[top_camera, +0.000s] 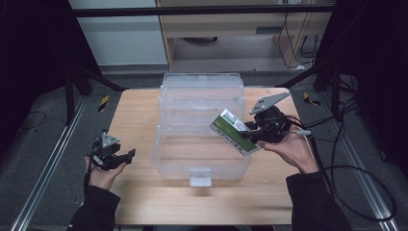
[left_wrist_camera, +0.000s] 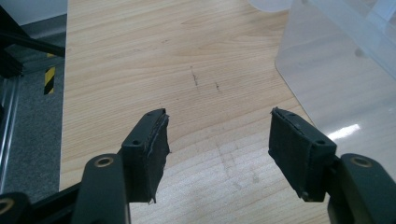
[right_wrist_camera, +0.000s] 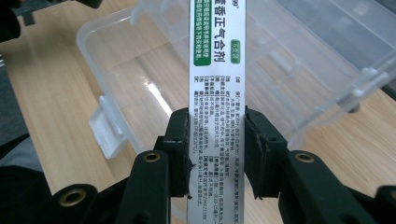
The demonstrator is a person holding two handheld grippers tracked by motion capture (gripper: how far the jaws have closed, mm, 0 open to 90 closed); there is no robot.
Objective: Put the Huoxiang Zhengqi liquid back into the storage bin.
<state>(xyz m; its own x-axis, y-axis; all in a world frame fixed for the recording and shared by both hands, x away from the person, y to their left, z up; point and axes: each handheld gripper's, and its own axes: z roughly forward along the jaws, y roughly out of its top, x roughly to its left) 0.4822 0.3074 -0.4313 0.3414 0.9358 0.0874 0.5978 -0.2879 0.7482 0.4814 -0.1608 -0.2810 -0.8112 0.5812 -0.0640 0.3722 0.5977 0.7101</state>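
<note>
A green and white medicine box with printed text hangs tilted over the right edge of a clear plastic storage bin, and my right gripper is shut on it. In the right gripper view both pads press the narrow sides of the box, with the open bin beneath and beyond it. My left gripper rests at the table's left edge, open with nothing between its fingers. In the left gripper view its pads stand wide apart over bare wood, the bin's corner to the right.
The bin's hinged lid lies open behind it, and a latch tab sticks out at its front. A wooden table carries everything. Metal rails and cables run along the floor on both sides.
</note>
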